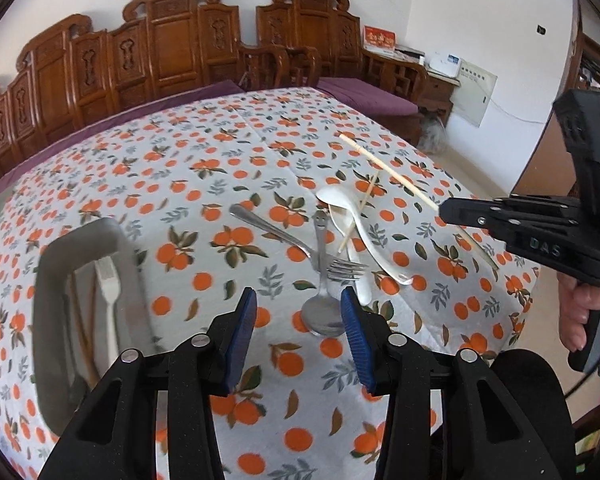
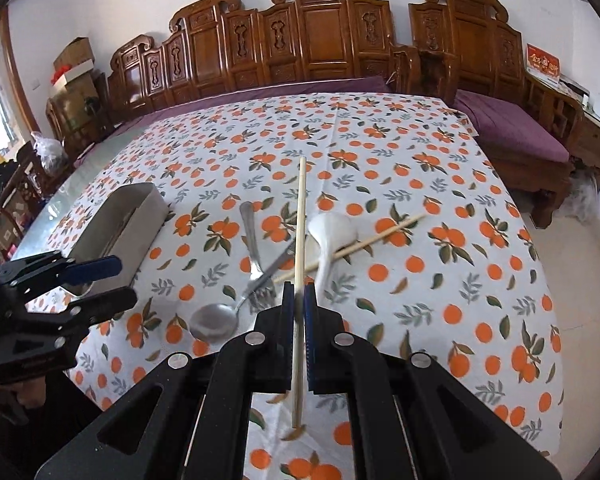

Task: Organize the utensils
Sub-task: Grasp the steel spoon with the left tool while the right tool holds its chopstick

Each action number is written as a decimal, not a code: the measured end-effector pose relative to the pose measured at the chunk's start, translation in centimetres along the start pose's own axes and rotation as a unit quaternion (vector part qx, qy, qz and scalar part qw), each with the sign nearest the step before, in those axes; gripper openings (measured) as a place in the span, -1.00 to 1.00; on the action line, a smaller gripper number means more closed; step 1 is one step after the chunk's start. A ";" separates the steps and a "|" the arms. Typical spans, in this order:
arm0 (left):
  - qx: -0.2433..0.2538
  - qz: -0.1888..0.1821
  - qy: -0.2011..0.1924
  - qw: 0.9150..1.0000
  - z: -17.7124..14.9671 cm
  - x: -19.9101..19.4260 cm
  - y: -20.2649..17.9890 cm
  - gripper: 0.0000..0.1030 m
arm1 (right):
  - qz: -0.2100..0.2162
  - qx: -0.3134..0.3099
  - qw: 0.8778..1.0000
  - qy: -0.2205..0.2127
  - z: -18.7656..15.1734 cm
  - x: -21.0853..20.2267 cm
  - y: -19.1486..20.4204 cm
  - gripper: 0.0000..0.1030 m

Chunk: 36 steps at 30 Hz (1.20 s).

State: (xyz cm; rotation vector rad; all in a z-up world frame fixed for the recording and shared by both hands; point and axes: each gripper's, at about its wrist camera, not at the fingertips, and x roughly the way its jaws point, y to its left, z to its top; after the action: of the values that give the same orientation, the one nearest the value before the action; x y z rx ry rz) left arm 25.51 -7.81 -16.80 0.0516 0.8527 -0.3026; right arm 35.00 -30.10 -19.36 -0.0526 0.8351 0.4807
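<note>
Blue-padded and half spread, the left gripper [image 1: 299, 316] fills the bottom of its own view with nothing between its fingers, hanging over the orange-print tablecloth [image 1: 188, 208]. Taking the grey tray [image 1: 46, 280] as the landmark and going left to right: inside the tray lie a white fork [image 1: 109, 280] and what look like brown sticks, blurred; to its right, well apart, a tangle of loose utensils rests on the cloth, namely a metal spoon [image 1: 320, 312] with its bowl nearest the left gripper, a metal fork [image 1: 292, 240] crossing it, two white spoons [image 1: 352, 216] and a chopstick [image 1: 360, 210] lying over them. Farthest right of the tray, the right gripper [image 2: 299, 300] is clamped narrow on a second chopstick [image 2: 300, 232], which sticks out ahead of the pads and also trails back beneath them, raised off the cloth. The step in hand looks like carrying this chopstick across to the tray. To do it well, I would keep the grip firm so the thin stick cannot pivot, swing it clear above the pile so its long front end does not snag the spoons, turn it to run along the tray's length, and lower it beside the sticks already there before letting go. The left gripper hangs between the pile and the tray, so the carry should pass clear of it. Of writing, only "DAS" moulded on the right gripper's body is readable; a red card and a white box by the wall carry print too small to read.
</note>
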 end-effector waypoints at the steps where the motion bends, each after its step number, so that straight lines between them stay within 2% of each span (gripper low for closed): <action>1: 0.001 -0.001 0.005 1.000 0.1 0.6 -0.2 -0.26 | 0.000 0.001 1.000 -0.001 -0.2 0.0 -0.3 -0.89; 8: 0.018 -0.012 0.039 0.999 1.0 4.9 -1.8 -0.35 | 0.006 0.009 1.000 0.008 -0.4 0.5 -1.2 -0.89; 18: 0.020 0.000 0.093 0.995 1.6 10.6 -1.8 -0.66 | 0.015 0.018 1.000 0.007 -0.4 0.0 -2.0 -0.89; 30: 0.033 0.012 0.115 0.993 2.6 12.3 -2.3 -0.71 | 0.018 0.013 1.000 0.007 -0.4 -0.2 -1.8 -0.89; 31: 0.035 0.014 0.116 0.993 2.6 12.3 -2.3 -0.85 | 0.019 0.011 1.000 0.007 -0.4 -0.3 -1.7 -0.89; 32: 0.036 0.014 0.117 0.992 2.6 12.4 -2.3 -0.89 | 0.019 0.010 1.000 0.006 -0.4 -0.4 -1.6 -0.89; 36: 0.039 0.023 0.129 0.991 2.4 12.0 -2.5 -0.90 | 0.022 0.011 1.000 0.005 -0.4 -0.5 -1.6 -0.89</action>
State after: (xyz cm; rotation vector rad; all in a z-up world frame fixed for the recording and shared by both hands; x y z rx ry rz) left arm 34.00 -13.48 -24.04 0.1865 1.0955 -0.2889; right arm 35.06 -31.79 -19.50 -0.0159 0.8529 0.5116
